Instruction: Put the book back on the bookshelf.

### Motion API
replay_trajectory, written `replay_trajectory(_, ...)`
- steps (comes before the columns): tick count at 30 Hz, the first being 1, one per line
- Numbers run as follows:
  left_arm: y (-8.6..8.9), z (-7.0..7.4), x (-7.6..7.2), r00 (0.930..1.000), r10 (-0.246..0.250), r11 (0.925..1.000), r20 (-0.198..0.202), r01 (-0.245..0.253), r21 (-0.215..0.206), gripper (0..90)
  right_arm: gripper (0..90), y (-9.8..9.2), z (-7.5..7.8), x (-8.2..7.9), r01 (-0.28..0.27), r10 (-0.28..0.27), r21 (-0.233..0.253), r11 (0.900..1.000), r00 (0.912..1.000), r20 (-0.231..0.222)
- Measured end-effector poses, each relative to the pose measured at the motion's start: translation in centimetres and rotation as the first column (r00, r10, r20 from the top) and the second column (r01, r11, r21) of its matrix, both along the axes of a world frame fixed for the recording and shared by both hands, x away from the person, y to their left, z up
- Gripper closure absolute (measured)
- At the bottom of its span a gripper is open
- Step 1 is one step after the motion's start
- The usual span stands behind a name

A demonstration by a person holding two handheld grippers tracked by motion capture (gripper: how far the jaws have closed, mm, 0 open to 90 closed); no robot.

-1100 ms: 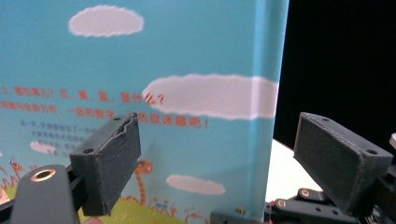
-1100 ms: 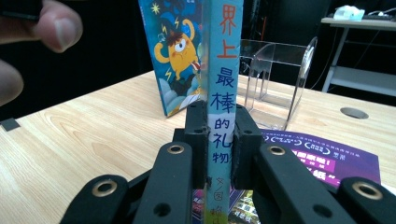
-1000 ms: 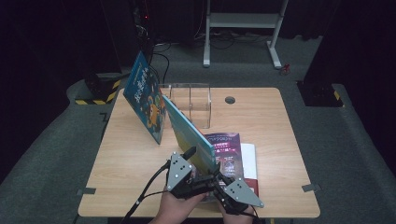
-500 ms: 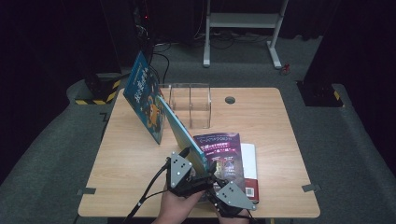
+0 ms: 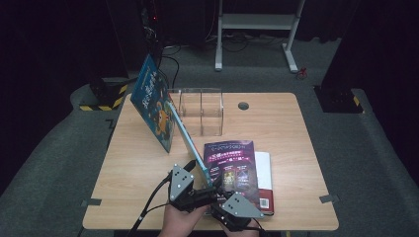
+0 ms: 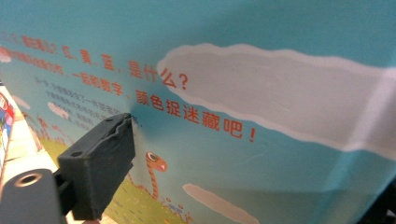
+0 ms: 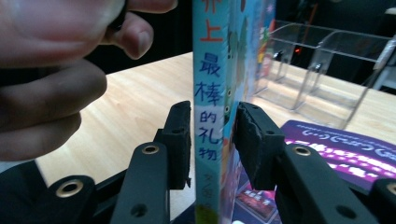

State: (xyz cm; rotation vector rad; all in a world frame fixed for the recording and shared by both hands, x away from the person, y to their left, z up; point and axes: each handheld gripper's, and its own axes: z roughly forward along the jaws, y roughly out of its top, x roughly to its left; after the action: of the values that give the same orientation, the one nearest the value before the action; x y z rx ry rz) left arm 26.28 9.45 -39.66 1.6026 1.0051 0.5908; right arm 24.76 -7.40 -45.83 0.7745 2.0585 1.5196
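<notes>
A thin teal picture book (image 5: 154, 102) stands tilted above the table, its far end high at the left. My right gripper (image 5: 213, 193) is shut on its near lower end. In the right gripper view the black jaws of the right gripper (image 7: 212, 140) pinch the book's spine (image 7: 208, 84). My left gripper (image 5: 193, 168) sits just left of the book. Its jaws are wide apart, and in the left gripper view one pad (image 6: 109, 154) rests against the teal cover (image 6: 261, 93).
A purple book (image 5: 230, 165) lies flat on a white one (image 5: 265, 170) at the table's near right. A clear acrylic divider stand (image 5: 201, 111) is behind the teal book. A hand (image 7: 51, 70) is close on the left in the right gripper view.
The near end of the teal book has swung a little to the left, and both grippers shifted left with it.
</notes>
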Motion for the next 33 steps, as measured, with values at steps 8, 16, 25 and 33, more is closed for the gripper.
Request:
replay_trajectory(8,0.4,-0.2,-1.2,0.9983,-0.015,0.9999,0.056,0.015,0.001,24.3,55.9,1.3,-0.8,0.0,-0.067,0.065,-0.036,0.997,0.9968,-0.047)
replay_trajectory(16,1.0,-0.1,-1.8,0.9969,0.0,1.0,0.079,0.001,-0.007,28.0,55.8,1.4,-0.9,0.1,-0.092,0.09,-0.026,0.995,0.9943,-0.057)
replay_trajectory(25,1.4,-0.1,-2.2,0.9951,0.013,0.9999,0.098,-0.014,0.009,30.7,54.9,1.4,-1.1,0.2,-0.122,0.12,-0.014,0.992,0.9893,-0.083)
replay_trajectory(33,1.7,-0.2,-2.4,0.9928,0.025,0.9994,0.117,-0.027,0.021,35.3,54.0,1.5,-1.2,0.2,-0.138,0.136,-0.011,0.99,0.9865,-0.091)
